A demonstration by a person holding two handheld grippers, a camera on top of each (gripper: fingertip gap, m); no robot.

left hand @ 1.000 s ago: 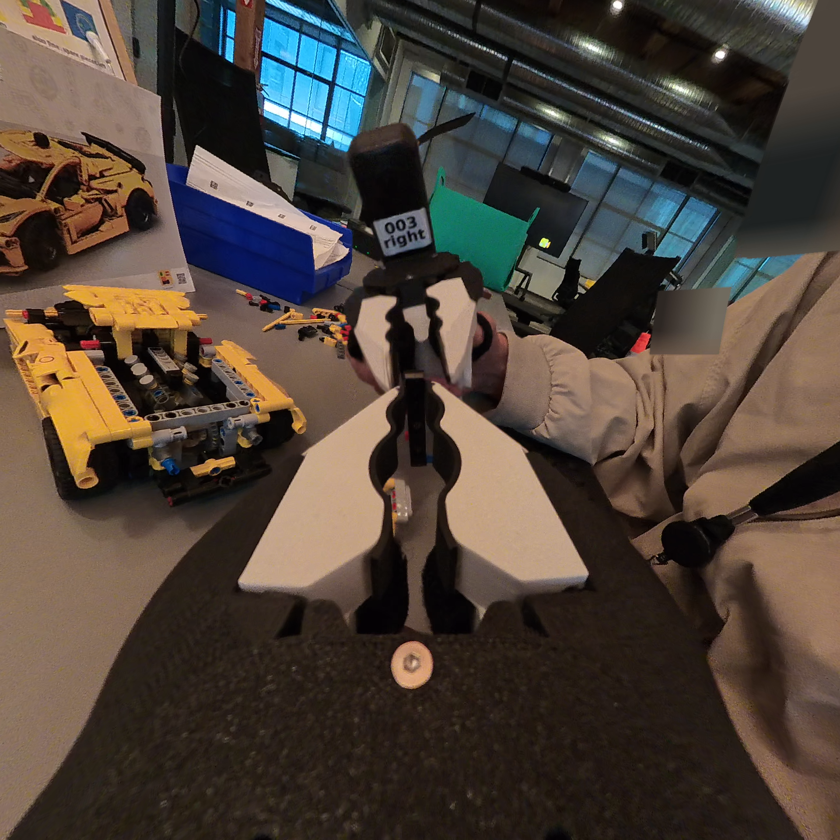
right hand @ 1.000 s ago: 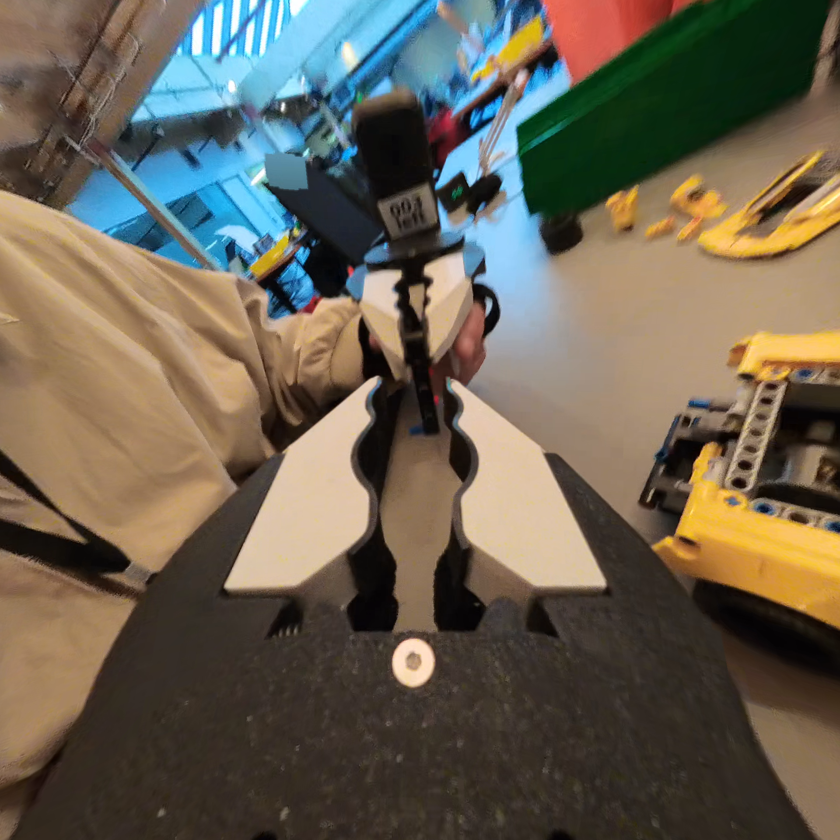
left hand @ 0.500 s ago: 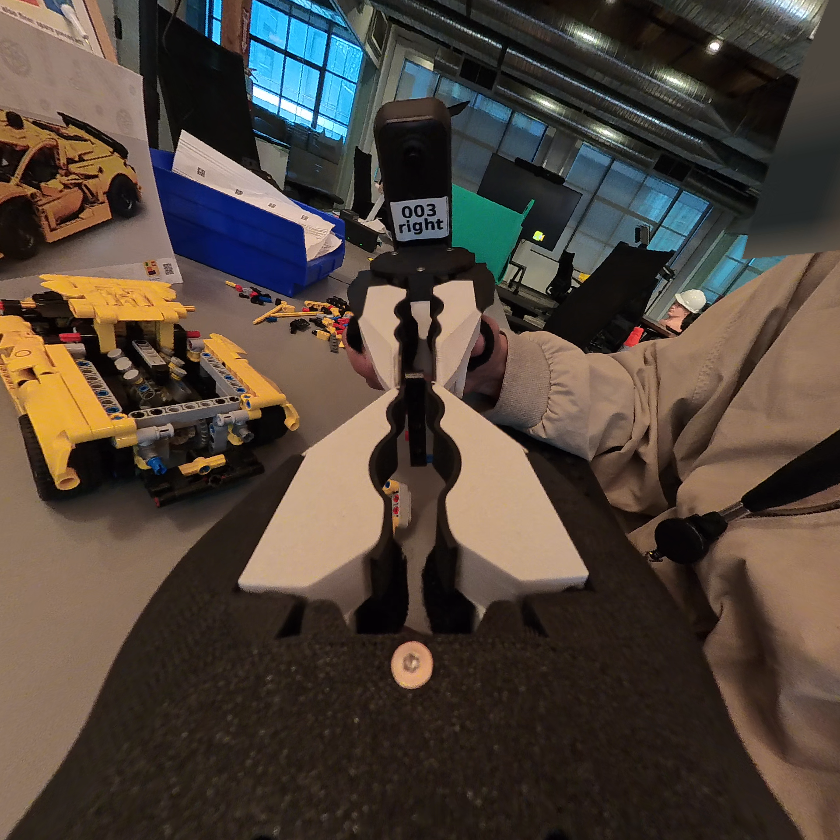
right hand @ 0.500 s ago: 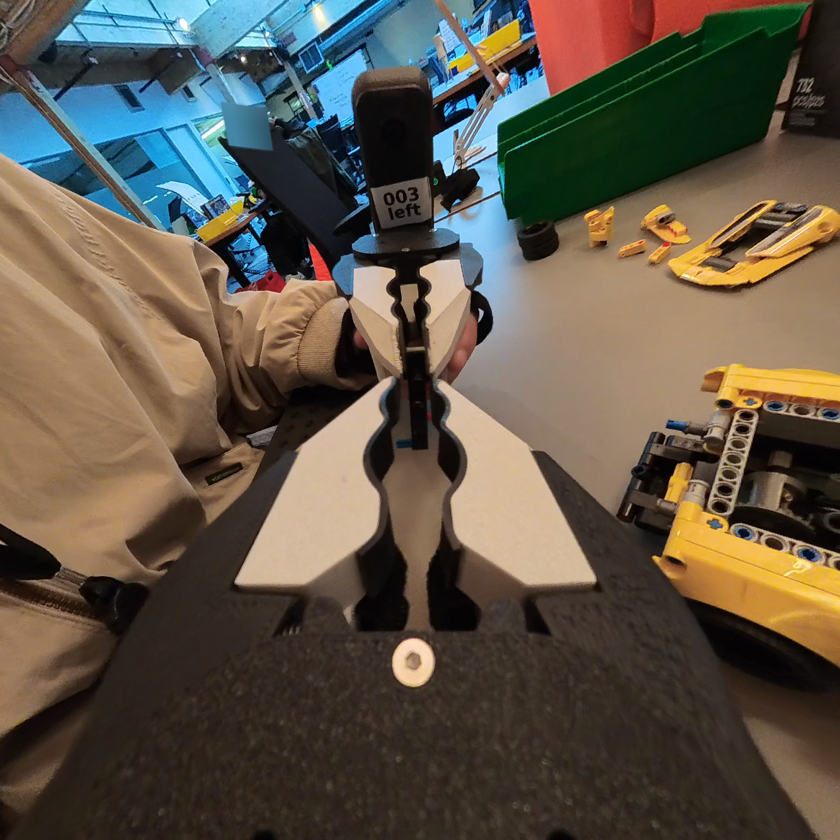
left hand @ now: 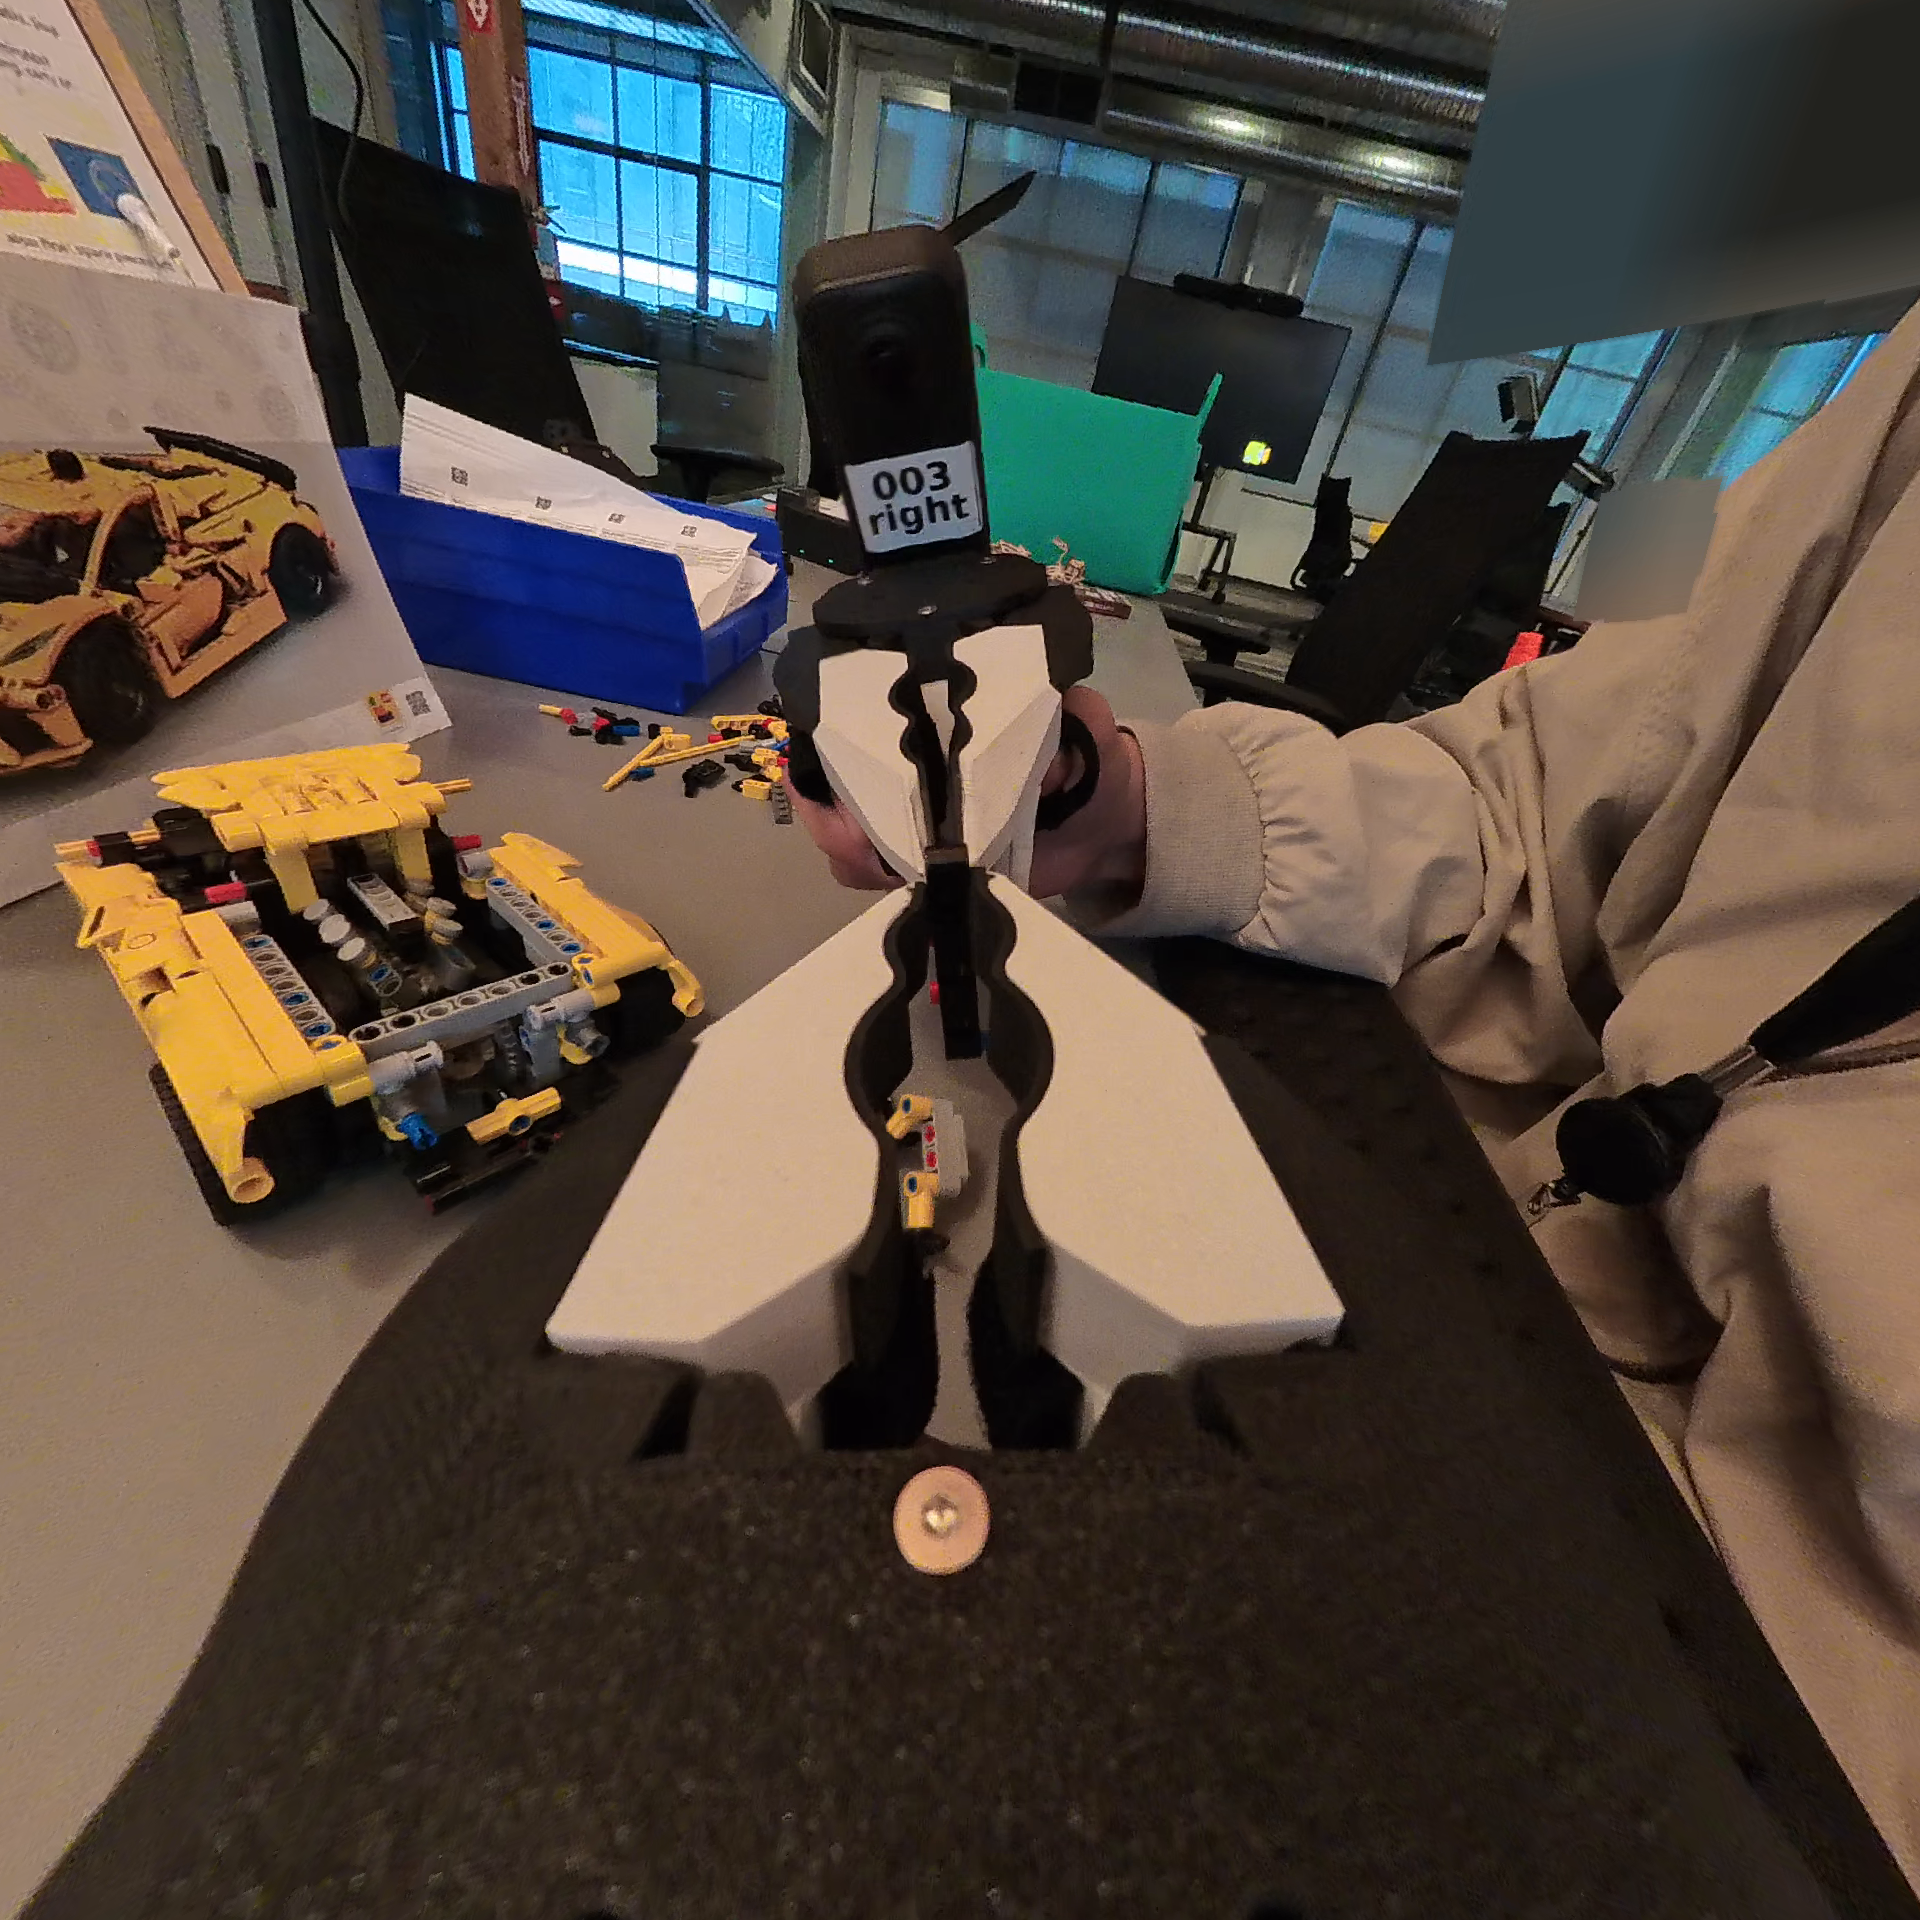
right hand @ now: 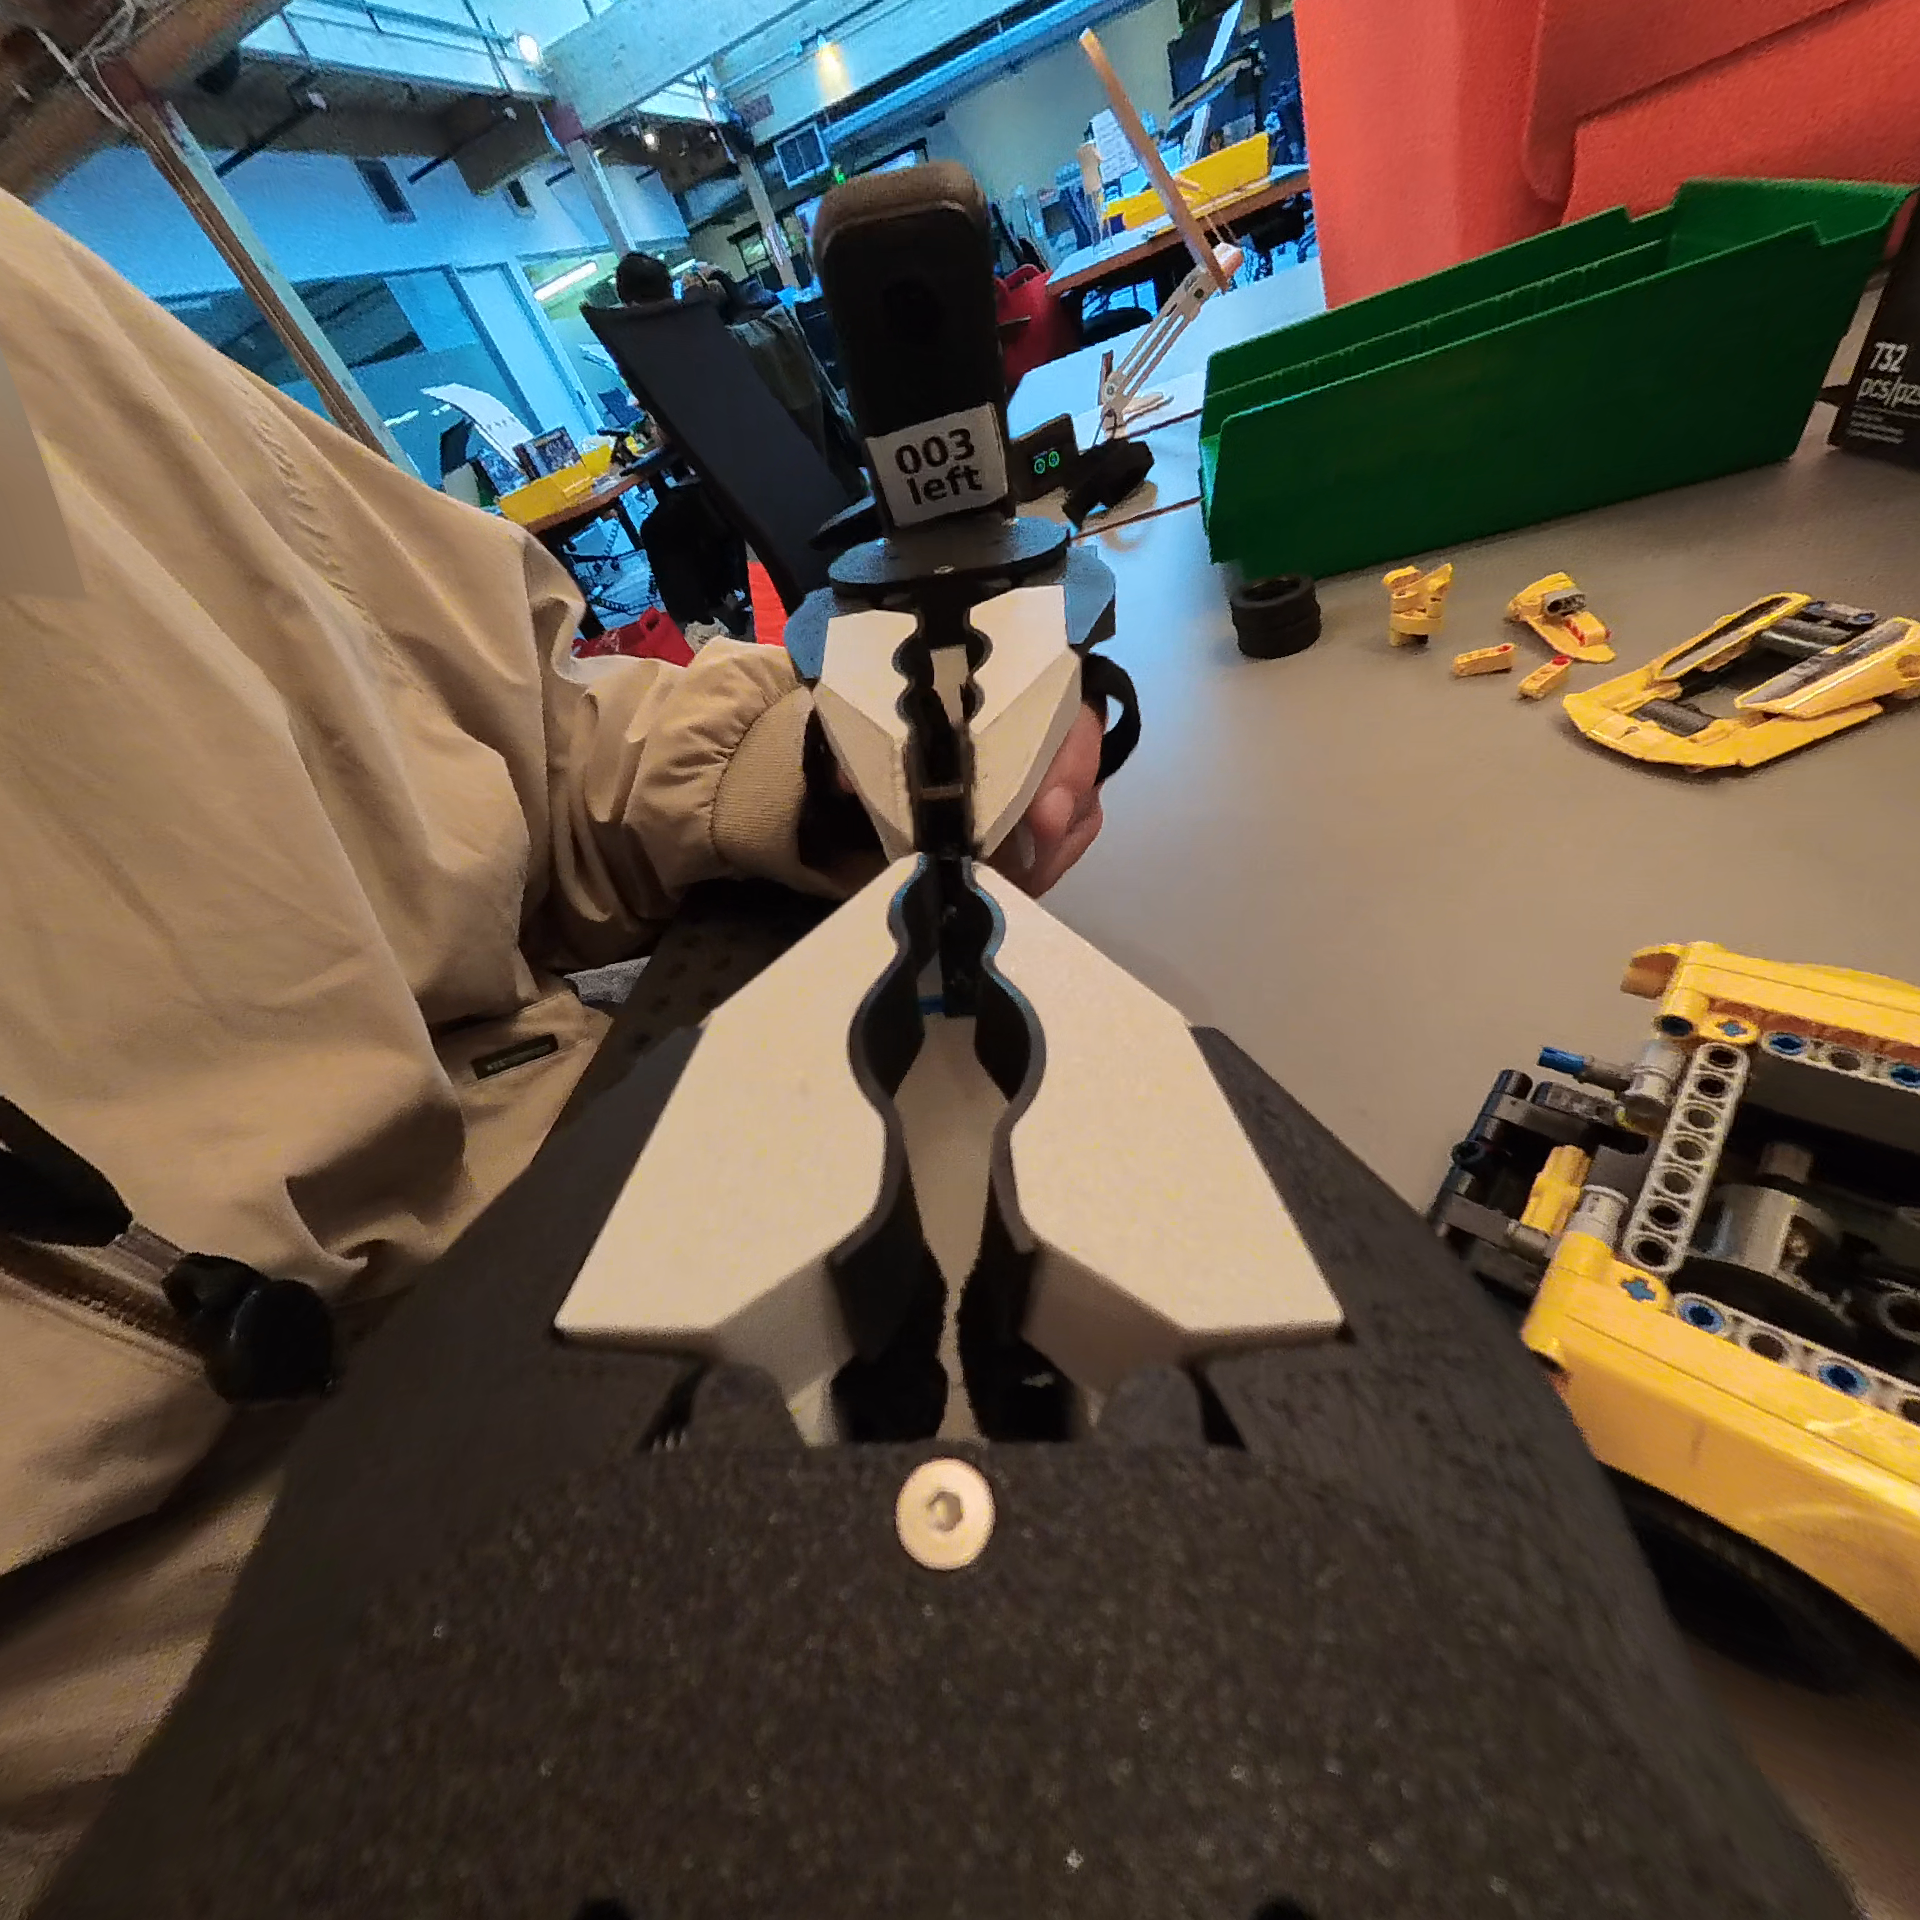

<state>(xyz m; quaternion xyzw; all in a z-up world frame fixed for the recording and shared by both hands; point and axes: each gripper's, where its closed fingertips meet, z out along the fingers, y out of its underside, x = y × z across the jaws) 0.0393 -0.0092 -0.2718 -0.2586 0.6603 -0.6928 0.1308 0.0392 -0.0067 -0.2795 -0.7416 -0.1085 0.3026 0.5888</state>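
1. Nearest to you, the left gripper (left hand: 940,894) was pressed together at its tips on a thin black beam (left hand: 954,977). The beam was off the table (left hand: 94,1371), to the right of the yellow brick car (left hand: 343,987).
2. Through the gap between the left fingers (left hand: 748,1174) you could see a small yellow and grey piece (left hand: 925,1153). I cannot tell what it rested on.
3. The right gripper (right hand: 940,883) was also pinched on the same beam, at its other end, where a small blue pin (right hand: 938,1004) stuck out. The two grippers stood tip to tip, with the car beside them.
4. Compared with one second earlier, little changed. Both grippers stayed closed on the beam and stayed nose to nose. The right wrist view was blurred before and was sharp now, so your right hand had come to rest. The beam sat a little deeper between the left fingers.
5. Behind the car lay loose small pieces (left hand: 707,743), and farther back a blue bin (left hand: 561,592) with papers and a printed picture of a car (left hand: 145,582).
6. On the other side, beyond the car, lay a yellow body panel (right hand: 1745,675), black tyres (right hand: 1276,615) and a green bin (right hand: 1538,384).
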